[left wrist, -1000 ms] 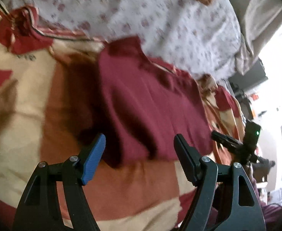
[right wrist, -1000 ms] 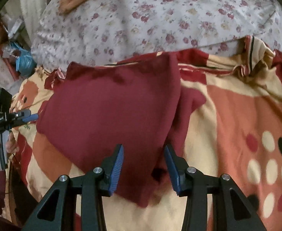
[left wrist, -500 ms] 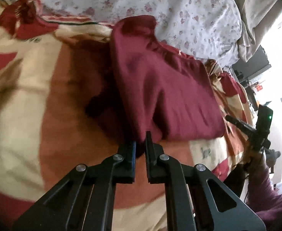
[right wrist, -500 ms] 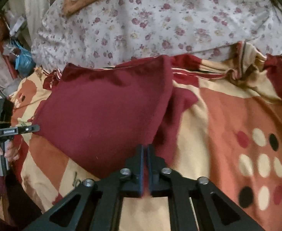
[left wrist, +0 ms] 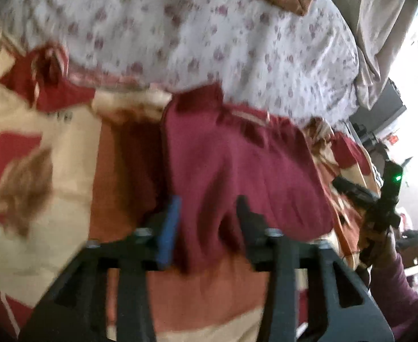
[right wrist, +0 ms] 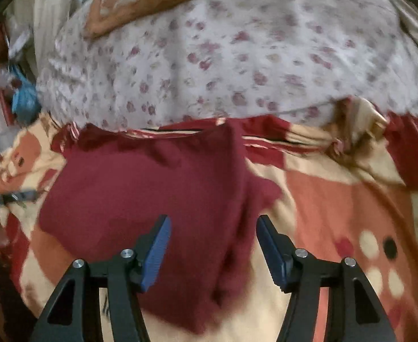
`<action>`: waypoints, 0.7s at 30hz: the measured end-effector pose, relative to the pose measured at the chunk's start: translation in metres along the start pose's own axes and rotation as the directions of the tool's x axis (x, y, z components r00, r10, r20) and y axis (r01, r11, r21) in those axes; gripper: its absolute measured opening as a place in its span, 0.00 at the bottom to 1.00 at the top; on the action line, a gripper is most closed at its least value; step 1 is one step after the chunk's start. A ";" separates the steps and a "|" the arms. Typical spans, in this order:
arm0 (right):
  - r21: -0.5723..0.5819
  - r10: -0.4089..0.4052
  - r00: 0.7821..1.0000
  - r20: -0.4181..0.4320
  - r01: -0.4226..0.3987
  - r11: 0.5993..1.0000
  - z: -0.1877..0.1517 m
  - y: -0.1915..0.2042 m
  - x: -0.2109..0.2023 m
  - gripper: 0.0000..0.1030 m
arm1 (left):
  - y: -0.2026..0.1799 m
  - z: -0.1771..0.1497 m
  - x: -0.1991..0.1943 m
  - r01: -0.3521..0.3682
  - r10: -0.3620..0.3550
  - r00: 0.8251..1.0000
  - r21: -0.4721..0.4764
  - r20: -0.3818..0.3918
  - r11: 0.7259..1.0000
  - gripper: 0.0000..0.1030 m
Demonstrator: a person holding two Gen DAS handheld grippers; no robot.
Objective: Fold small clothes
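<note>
A small maroon garment (left wrist: 237, 168) lies partly folded on a patterned orange, cream and red blanket (left wrist: 52, 131). My left gripper (left wrist: 207, 222) is open, its jaws apart over the garment's near left corner, with cloth between them. In the right wrist view the same maroon garment (right wrist: 152, 188) lies with one side folded over. My right gripper (right wrist: 211, 242) is open and straddles the folded right edge near the bottom hem. The right gripper also shows at the right edge of the left wrist view (left wrist: 351, 191). The frames are motion-blurred.
A white floral sheet (right wrist: 237, 57) covers the bed beyond the blanket (right wrist: 351, 213). A brown patterned cushion (right wrist: 140, 2) lies at the far side. Clutter and a blue item (right wrist: 23, 99) sit off the bed's left edge. A bright room lies to the right in the left wrist view.
Both grippers were shut half a second ago and now stand open. Both views have shifted slightly and blurred; the garment lies roughly where it was.
</note>
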State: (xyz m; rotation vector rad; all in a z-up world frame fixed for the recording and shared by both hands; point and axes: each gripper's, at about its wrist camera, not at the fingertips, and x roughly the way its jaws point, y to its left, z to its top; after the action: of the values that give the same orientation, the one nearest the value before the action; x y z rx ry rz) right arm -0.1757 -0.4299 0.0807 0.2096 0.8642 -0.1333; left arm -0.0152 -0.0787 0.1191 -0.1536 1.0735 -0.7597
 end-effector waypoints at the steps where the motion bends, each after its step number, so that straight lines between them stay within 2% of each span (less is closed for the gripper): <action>1: -0.010 -0.007 1.000 -0.019 0.007 1.000 0.008 0.008 0.015 0.58 | -0.002 0.006 0.005 -0.009 0.009 1.000 -0.001 0.008 1.000 0.51; 6: -0.047 -0.024 0.999 -0.039 0.022 0.999 0.033 0.024 0.064 0.55 | -0.011 0.042 0.060 -0.117 0.117 0.993 -0.008 -0.006 0.993 0.51; 10: -0.019 -0.032 0.997 -0.066 0.031 0.999 0.046 0.015 0.091 0.55 | 0.005 0.058 0.104 -0.203 0.201 0.979 -0.043 -0.042 0.978 0.51; 14: -0.001 -0.047 0.994 -0.103 0.047 0.999 0.051 0.000 0.115 0.54 | 0.026 0.061 0.123 -0.222 0.217 0.974 -0.086 -0.059 0.971 0.51; 21: 0.023 -0.057 0.990 -0.129 0.061 0.998 0.050 -0.010 0.135 0.54 | 0.024 0.057 0.128 -0.238 0.236 0.971 -0.041 -0.047 0.970 0.51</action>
State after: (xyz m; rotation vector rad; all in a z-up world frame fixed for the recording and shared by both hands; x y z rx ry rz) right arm -0.0541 -0.4552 0.0076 0.2198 0.9979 -0.1882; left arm 0.0764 -0.1549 0.0419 -0.0474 1.1265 -0.5242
